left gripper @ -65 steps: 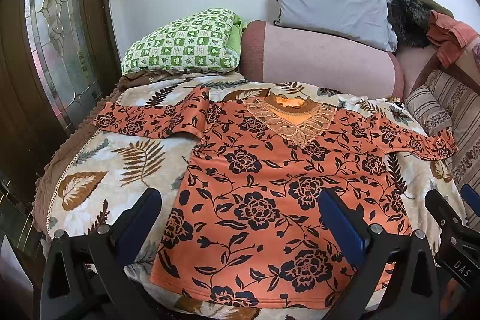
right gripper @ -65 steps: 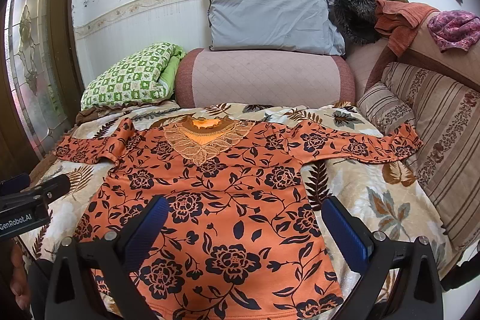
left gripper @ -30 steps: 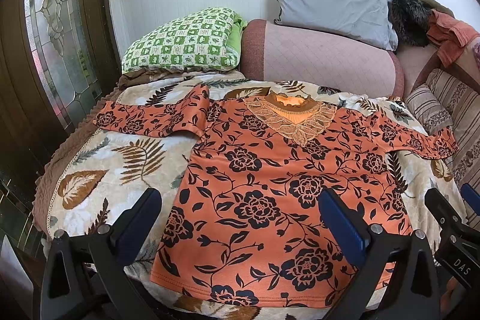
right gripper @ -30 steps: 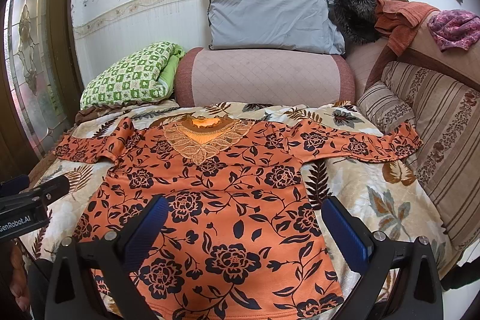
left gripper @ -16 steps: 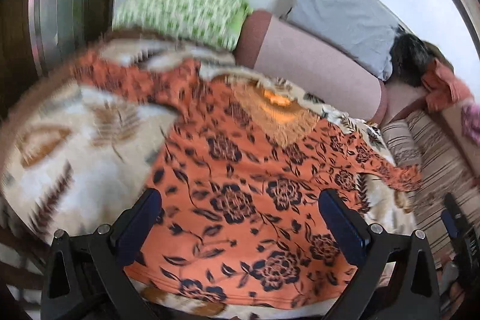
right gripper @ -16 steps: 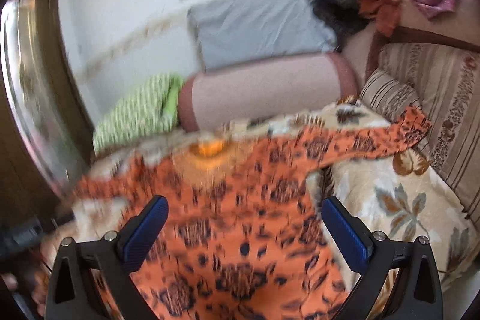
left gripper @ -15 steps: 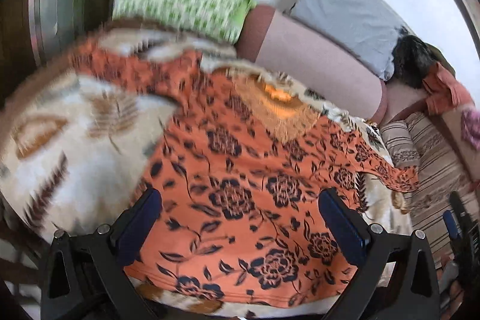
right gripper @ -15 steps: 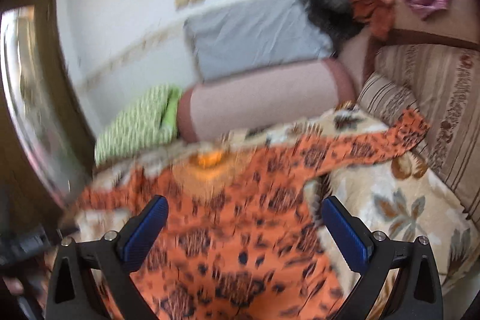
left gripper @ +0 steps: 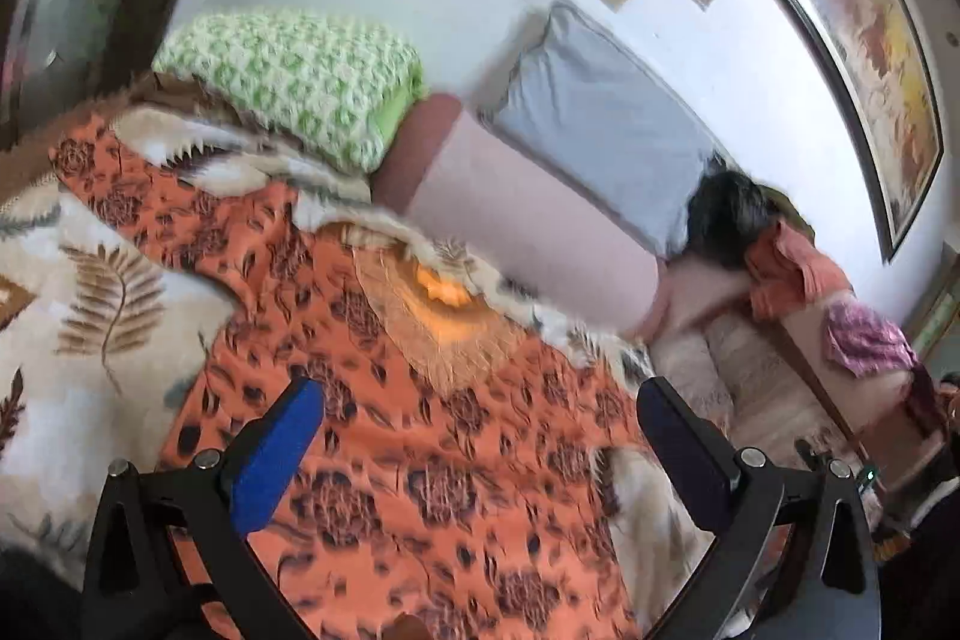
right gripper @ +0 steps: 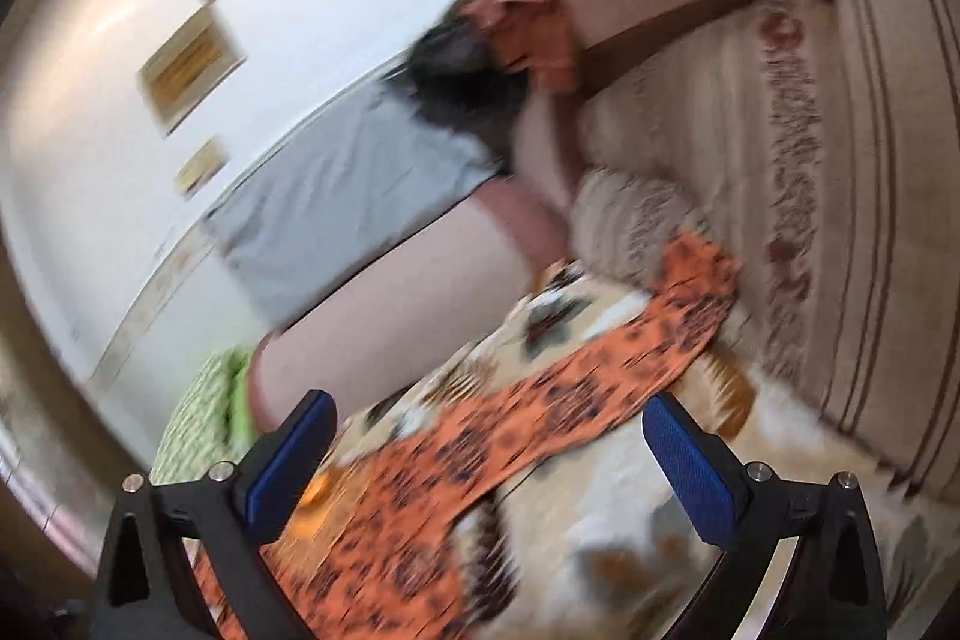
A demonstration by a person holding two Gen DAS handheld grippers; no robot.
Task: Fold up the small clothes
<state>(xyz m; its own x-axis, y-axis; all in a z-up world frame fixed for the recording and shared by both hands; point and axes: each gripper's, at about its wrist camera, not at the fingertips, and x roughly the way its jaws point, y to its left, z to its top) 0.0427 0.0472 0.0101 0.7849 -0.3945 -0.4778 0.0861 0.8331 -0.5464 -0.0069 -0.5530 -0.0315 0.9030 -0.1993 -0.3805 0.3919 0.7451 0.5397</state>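
Left gripper [left gripper: 480, 436] was wide open, jaws apart, nothing between them, held above the shirt [left gripper: 420, 460]. Shirt lay spread flat on the leaf-print blanket [left gripper: 90, 340], filling lower centre of the left view, neckline [left gripper: 444, 292] toward the pink bolster [left gripper: 528, 232], one sleeve [left gripper: 150, 208] stretched to the upper left. Green pillow [left gripper: 300, 82] and grey pillow [left gripper: 600, 124] sat behind. Right gripper [right gripper: 486, 448] was also open and empty, tilted; right view was blurred. The other sleeve [right gripper: 630, 358] ran from lower centre up to centre right, its cuff touching the striped cushion [right gripper: 810, 220]
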